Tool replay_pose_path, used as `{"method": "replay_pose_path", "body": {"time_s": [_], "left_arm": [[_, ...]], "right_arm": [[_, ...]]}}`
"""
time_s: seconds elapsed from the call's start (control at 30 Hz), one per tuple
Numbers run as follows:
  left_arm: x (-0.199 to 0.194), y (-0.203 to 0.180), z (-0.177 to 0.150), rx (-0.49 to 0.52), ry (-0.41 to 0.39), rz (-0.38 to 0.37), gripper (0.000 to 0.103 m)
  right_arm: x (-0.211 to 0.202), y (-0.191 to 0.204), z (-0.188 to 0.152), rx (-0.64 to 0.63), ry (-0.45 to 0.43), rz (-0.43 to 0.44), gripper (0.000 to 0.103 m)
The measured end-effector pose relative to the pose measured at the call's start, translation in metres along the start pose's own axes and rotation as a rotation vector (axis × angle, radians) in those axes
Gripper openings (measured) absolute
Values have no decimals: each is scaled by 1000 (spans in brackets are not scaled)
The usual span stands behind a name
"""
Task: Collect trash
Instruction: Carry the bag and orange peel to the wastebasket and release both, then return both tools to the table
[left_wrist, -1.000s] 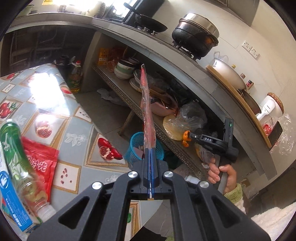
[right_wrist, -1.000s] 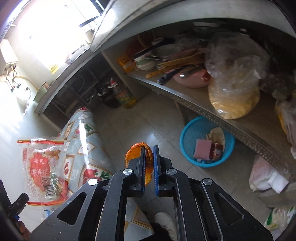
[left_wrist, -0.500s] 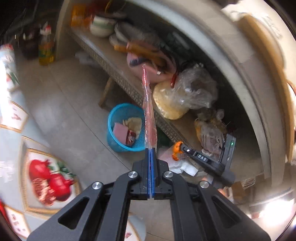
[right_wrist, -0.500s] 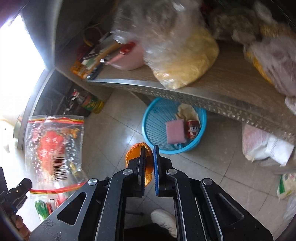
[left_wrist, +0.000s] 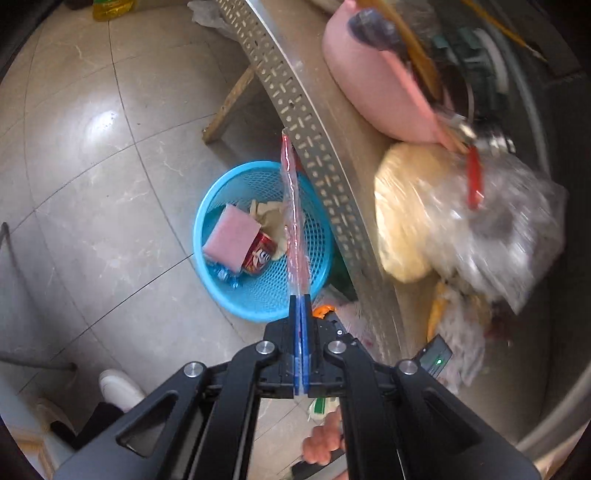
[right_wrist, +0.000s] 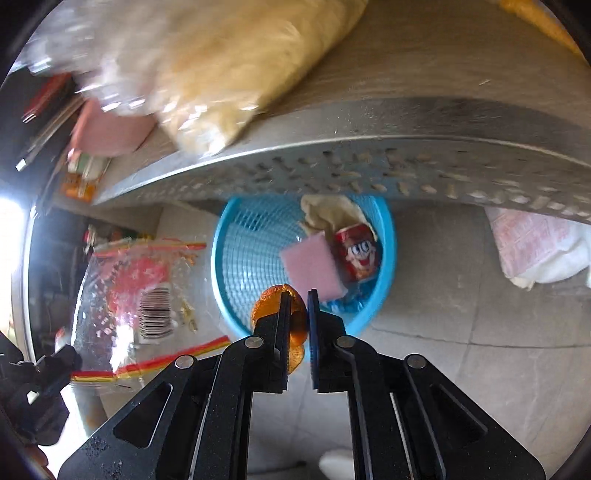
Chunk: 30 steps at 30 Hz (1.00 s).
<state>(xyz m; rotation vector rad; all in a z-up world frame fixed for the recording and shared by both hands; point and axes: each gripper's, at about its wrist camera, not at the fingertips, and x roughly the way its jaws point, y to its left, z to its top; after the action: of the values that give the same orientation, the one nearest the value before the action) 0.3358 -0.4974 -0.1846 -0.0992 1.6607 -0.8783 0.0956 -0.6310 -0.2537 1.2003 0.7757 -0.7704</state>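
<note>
A blue mesh basket (left_wrist: 199, 236) stands on the tiled floor, partly under a metal shelf. It holds a pink sponge (left_wrist: 231, 236), a red can (left_wrist: 260, 256) and crumpled paper. My left gripper (left_wrist: 300, 297) is shut on a clear snack bag with red print (left_wrist: 293, 221), seen edge-on above the basket. In the right wrist view the same bag (right_wrist: 147, 288) hangs left of the basket (right_wrist: 218, 258). My right gripper (right_wrist: 298, 293) hovers over the basket's near rim. Its jaws are opening, and an orange peel (right_wrist: 264, 306) sits between them against the left finger.
The shelf's perforated metal edge (left_wrist: 314, 147) overhangs the basket's far side. On it lie a plastic bag of yellowish stuff (left_wrist: 402, 221) and a pink basin (left_wrist: 376, 92). A white and pink bag (right_wrist: 535, 251) lies on the floor to the right. A white shoe (left_wrist: 118, 384) is near.
Both grippers have dropped from table height towards the floor and now point down over the blue basket. The right jaws stand wider around the peel. The left still grips the bag.
</note>
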Motion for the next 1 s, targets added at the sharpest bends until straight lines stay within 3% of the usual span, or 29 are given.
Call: {"method": "replay_pose_path", "body": {"time_s": [0.07,0.13,0.2,0.47,0.63,0.87,1.0], "left_arm": [[17,6,8,-18,33,-21,3],[30,12,12,-24,66,-4,12],[35,14,13,-36,70,-6,27],[4,5,1,-13,23,-43,32],[-38,-13,-16,60,-38,-16,35],[-124,-24,-76,136,-161,5,48],[-180,-29,-126,213,-258,4,58]], "right_arm": [[19,-3,6,16,3,-5,21],[34,-9,7,24,-21,-41,40],[37,-11,6,3,-60,-53,46],[21,-15,-14,-24,-110,-81,46],[-3,-7,-33,-52,-140,-81,46],[-61,17,-66,-175,-196,-54,47],[-117,34,-87,-290,-231,-35,56]]}}
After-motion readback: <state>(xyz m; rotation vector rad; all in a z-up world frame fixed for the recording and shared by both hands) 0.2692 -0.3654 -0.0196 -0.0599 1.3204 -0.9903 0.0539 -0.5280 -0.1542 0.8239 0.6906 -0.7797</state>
